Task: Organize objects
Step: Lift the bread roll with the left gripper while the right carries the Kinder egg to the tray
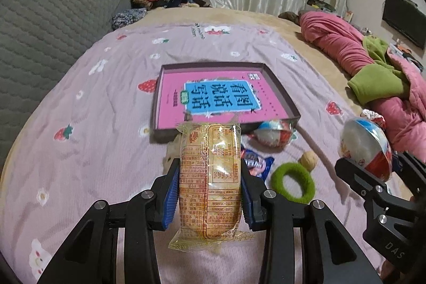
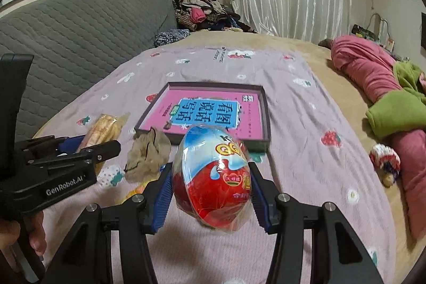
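Carry step: left gripper (image 1: 210, 193) clamps biscuit packet (image 1: 210, 177), right gripper (image 2: 210, 193) clamps toy egg (image 2: 213, 177); shallow box (image 1: 279, 91) ahead awaits both.

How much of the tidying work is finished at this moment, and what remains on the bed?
Done: only a pink book lies in the box. In hand: the left tool grips a yellow snack packet; the right tool grips a toy egg. Left on the bedspread: a second egg, a blue wrapper, a green ring and a walnut.
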A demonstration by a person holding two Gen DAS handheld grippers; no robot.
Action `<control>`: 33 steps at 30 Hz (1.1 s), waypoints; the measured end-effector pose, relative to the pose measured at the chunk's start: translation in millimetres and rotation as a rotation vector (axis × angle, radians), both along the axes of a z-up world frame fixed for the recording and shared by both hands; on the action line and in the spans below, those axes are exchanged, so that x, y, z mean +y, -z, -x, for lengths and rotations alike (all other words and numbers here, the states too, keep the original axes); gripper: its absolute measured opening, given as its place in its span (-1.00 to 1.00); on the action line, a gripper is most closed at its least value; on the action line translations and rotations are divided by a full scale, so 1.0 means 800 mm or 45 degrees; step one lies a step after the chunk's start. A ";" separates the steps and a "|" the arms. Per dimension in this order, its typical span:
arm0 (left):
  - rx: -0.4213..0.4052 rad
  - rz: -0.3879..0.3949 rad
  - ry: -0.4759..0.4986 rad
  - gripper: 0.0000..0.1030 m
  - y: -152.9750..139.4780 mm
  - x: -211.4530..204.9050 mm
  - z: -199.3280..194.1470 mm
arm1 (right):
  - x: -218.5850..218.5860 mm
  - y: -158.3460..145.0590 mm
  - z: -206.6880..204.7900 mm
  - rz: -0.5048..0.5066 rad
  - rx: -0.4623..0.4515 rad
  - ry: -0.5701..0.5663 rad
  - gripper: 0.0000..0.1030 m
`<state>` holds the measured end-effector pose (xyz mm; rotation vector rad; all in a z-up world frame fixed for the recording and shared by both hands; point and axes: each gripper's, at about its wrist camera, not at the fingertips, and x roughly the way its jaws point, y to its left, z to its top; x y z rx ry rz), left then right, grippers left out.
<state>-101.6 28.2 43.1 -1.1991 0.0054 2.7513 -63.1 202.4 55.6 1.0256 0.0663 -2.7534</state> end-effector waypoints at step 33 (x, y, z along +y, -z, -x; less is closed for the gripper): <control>0.014 0.045 -0.059 -0.21 0.012 0.009 0.231 | -0.003 -0.008 0.245 0.008 0.032 -0.024 0.03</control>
